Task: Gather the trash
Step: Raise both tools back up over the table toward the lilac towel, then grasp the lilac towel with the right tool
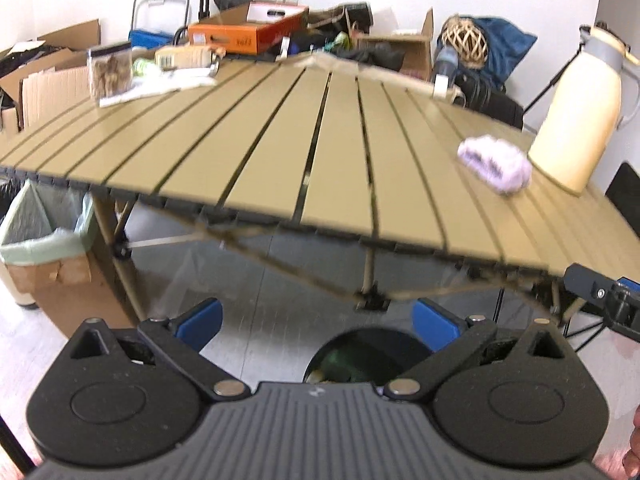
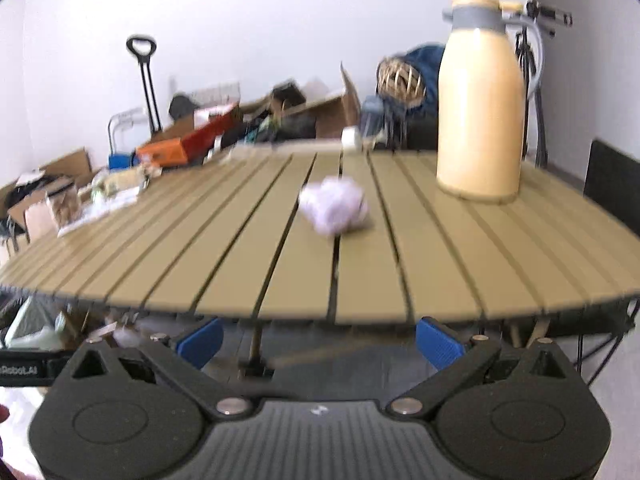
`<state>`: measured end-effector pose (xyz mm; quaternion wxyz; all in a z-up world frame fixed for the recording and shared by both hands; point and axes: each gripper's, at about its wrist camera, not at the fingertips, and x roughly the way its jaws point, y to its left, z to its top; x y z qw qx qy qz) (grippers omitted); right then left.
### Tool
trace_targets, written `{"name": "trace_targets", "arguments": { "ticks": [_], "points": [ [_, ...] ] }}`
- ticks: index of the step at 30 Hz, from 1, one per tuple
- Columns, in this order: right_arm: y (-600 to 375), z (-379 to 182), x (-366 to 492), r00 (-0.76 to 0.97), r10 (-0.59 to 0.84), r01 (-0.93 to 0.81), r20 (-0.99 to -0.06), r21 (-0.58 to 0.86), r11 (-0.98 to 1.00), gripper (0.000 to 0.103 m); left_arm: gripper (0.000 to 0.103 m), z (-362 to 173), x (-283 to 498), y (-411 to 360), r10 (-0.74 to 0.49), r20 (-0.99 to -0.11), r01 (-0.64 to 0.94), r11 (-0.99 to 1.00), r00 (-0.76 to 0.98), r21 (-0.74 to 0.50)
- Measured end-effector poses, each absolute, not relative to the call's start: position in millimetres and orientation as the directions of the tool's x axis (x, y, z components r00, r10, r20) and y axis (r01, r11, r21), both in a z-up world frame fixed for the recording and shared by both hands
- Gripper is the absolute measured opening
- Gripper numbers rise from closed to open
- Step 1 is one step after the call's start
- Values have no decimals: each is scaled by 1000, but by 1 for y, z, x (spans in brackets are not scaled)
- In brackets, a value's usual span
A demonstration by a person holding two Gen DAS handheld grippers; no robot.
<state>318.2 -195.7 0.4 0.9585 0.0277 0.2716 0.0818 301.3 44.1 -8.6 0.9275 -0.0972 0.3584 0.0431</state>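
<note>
Olive-tan slatted folding table [image 1: 280,148], seen from just off its near edge in both wrist views, with dark gaps between its long slats and crossed legs beneath. Cardboard box lined with a pale green plastic bag [image 1: 44,236], standing on the floor below the table's left end. Cream-coloured insulated jug with a grey collar and handle [image 2: 480,100], upright near the table's right end, towards the far edge. Round black bin [image 1: 360,356], on the floor in front of the near edge, largely hidden behind the left gripper's body; greenish contents show inside it. Left gripper [image 1: 318,320], black with blue finger pads, held lower than the tabletop and short of the near edge; its fingers are spread wide with nothing between them. Right gripper [image 2: 320,340], of the same build, likewise below and short of the near edge, its fingers spread wide and holding nothing; its tip appears at the right margin of the left wrist view. Clear lidded plastic canister of brown pieces [image 1: 110,72], standing on white paper near the table's far left corner, beside blurred packaging. Crumpled ball of pale lilac tissue [image 2: 334,210], the trash item, lying on the tabletop right of centre, just beside the jug on its left and apart from both grippers. Motion blur obscures finer detail of the clutter along the wall.
</note>
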Motion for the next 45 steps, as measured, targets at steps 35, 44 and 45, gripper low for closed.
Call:
{"name": "trace_targets", "arguments": {
  "ticks": [35,44,45],
  "points": [
    [-183,-8,518,836,140,-116,-531,78,990,43,103,11,445,53,-13,-652,-172,960,758,-219],
    [-212,8,500,885,220,-119,-411,257,959,39,103,13,438,55,-3,-647,-174,962,763,-209],
    [-213,8,500,883,227,-122,-411,266,956,39,103,13,438,55,0,-648,-176,962,762,-207]
  ]
}}
